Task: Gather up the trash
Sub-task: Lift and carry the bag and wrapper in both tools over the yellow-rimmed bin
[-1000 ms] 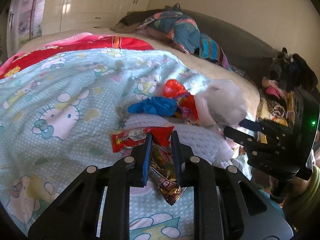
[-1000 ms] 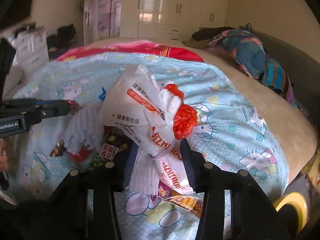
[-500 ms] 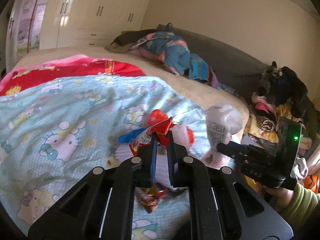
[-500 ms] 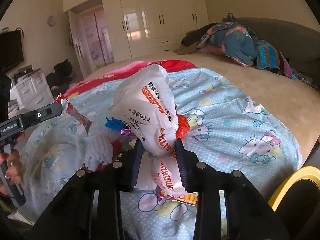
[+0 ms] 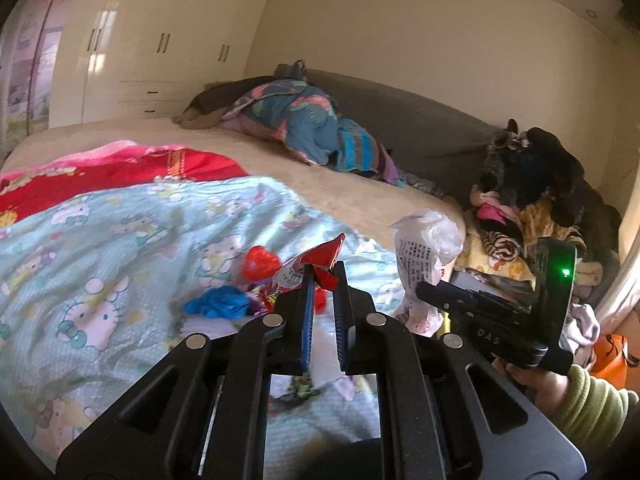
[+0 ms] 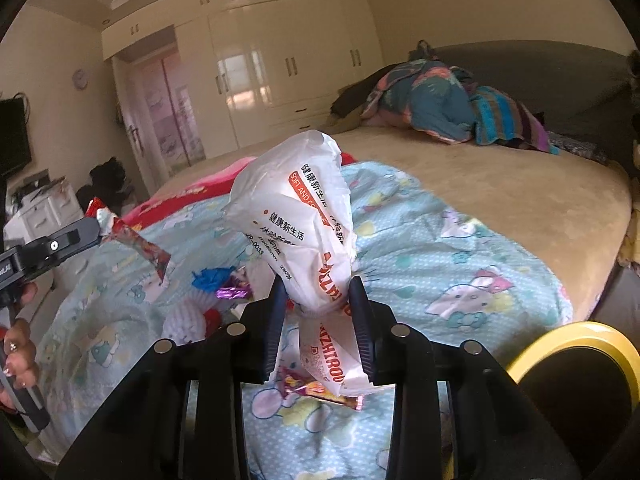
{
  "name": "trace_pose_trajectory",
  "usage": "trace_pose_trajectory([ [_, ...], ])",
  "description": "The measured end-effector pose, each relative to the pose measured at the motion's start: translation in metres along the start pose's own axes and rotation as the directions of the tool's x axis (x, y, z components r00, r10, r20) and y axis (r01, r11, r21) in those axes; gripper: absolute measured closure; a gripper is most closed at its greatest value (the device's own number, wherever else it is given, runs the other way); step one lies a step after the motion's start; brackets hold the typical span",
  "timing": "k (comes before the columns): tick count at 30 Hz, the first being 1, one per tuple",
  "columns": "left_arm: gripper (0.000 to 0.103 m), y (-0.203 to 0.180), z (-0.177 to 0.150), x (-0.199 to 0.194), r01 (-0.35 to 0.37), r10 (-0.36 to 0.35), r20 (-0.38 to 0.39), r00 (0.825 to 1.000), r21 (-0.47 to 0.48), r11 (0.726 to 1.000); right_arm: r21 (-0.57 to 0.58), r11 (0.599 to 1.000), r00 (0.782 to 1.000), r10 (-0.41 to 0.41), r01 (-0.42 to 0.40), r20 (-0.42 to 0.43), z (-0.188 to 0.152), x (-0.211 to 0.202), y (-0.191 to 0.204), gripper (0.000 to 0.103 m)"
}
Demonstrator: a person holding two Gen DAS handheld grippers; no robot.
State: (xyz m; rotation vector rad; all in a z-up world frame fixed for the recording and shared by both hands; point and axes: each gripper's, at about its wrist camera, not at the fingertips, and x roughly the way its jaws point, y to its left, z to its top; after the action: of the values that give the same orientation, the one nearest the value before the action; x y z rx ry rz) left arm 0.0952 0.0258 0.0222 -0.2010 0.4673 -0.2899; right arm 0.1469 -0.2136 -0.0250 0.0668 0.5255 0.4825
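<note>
My left gripper (image 5: 323, 276) is shut on a red snack wrapper (image 5: 316, 262), lifted above the cartoon-cat bedspread (image 5: 120, 248); the same wrapper (image 6: 132, 240) hangs from that gripper (image 6: 94, 232) at the left of the right wrist view. A crumpled white plastic bag (image 6: 304, 216) with orange print is pinched in my right gripper (image 6: 318, 294) and stands up above its jaws; the bag (image 5: 424, 248) also shows at the right of the left wrist view. On the bedspread lie a blue crumpled scrap (image 5: 218, 305), a red piece (image 5: 260, 265), a purple foil wrapper (image 6: 232, 292) and a snack packet (image 6: 320, 390).
A yellow-rimmed bin (image 6: 576, 364) sits low at the right beside the bed. Folded bedding (image 5: 304, 128) lies at the bed's far end, and a heap of clothes (image 5: 528, 208) is piled on the right. Wardrobes (image 6: 280, 60) line the far wall.
Both grippers rose from the bedspread. The left closed on the red wrapper and lifted it; the right tightened on the white bag and carried it up, away from the litter.
</note>
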Motion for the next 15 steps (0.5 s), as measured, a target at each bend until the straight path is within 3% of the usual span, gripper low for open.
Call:
trace_pose_trajectory([
  [15,0.097,-0.065,-0.001,0.020,0.143,-0.141,-0.031,0.990,0.083,0.986,0.154,0.981,0.991,-0.126,0.119,0.041,-0.007,-0.047,-0.063,0.072],
])
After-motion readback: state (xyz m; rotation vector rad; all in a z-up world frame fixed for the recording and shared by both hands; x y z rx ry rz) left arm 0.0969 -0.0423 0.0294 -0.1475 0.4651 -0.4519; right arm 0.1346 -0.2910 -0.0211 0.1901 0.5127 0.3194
